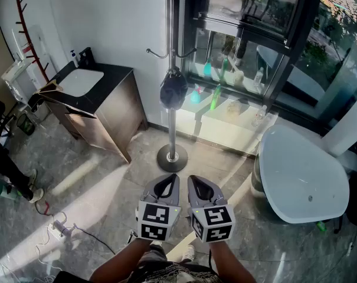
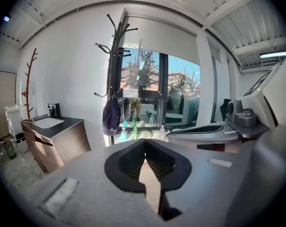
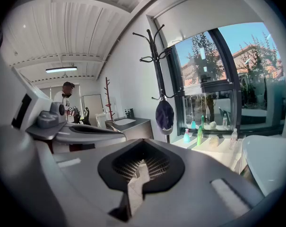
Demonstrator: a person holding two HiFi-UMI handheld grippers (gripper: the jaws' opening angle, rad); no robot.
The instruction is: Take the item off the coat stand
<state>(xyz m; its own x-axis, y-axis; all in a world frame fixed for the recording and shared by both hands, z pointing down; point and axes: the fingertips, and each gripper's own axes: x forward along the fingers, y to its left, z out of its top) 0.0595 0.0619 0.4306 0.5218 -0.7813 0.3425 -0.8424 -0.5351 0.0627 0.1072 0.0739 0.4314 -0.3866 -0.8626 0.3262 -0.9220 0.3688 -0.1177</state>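
A dark cap (image 1: 173, 88) hangs from a low hook of the black and silver coat stand (image 1: 172, 128), which rises from a round base on the floor ahead of me. The left gripper view shows the cap (image 2: 111, 117) left of centre on the stand (image 2: 115, 56). It appears again in the right gripper view (image 3: 164, 116), just right of centre and far beyond the jaws. My left gripper (image 1: 172, 177) and right gripper (image 1: 192, 179) are held side by side, short of the base. Both are shut with nothing in them (image 2: 144, 148) (image 3: 143, 150).
A dark vanity cabinet with a white sink (image 1: 89, 93) stands to the left of the stand. A white bathtub (image 1: 302, 175) is on the right. Bottles (image 1: 216, 96) line the window sill behind. Cables (image 1: 60, 226) lie on the floor at left, near a person's legs (image 1: 7, 170).
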